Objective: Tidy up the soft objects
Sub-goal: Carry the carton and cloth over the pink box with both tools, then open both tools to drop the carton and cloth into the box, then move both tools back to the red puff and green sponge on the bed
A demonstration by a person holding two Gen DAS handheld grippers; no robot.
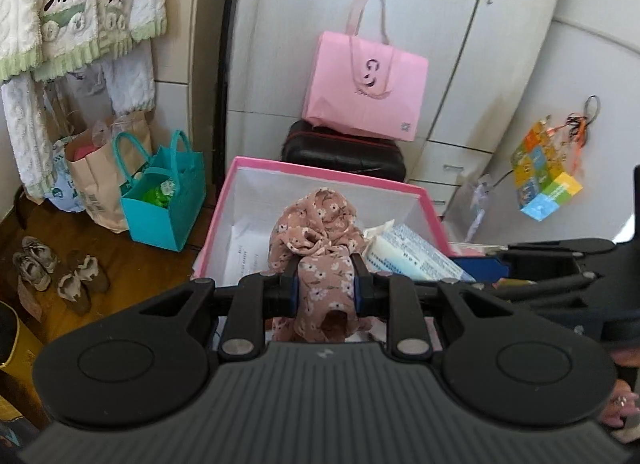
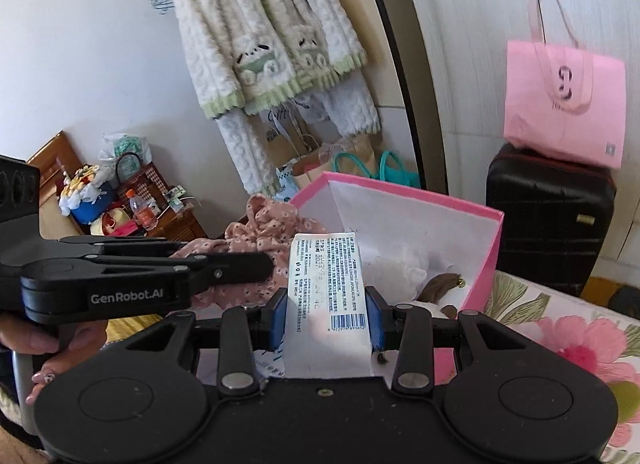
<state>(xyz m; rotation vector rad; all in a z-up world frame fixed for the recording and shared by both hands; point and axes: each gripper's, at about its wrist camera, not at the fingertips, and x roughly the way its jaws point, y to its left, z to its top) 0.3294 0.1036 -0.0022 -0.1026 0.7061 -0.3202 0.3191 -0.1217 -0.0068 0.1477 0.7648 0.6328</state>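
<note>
My left gripper (image 1: pixel 325 284) is shut on a pink floral cloth (image 1: pixel 316 232) and holds it bunched over the near edge of the pink box (image 1: pixel 240 171). In the right wrist view the cloth (image 2: pixel 264 223) hangs at the box's left side, beside the left gripper's body (image 2: pixel 140 272). My right gripper (image 2: pixel 327 316) is shut on a white soft pack with printed text and a barcode (image 2: pixel 326 284), held over the pink box (image 2: pixel 484 248). The same pack (image 1: pixel 412 254) shows in the left wrist view. White fluff (image 2: pixel 400 264) and a brown tuft (image 2: pixel 436 288) lie inside the box.
A black suitcase (image 2: pixel 548 219) with a pink tote bag (image 2: pixel 564 103) on it stands behind the box, against white wardrobe doors. A teal bag (image 1: pixel 160 199), paper bags and shoes (image 1: pixel 56 272) are on the wooden floor at left. A floral bedspread (image 2: pixel 568 340) lies under the box.
</note>
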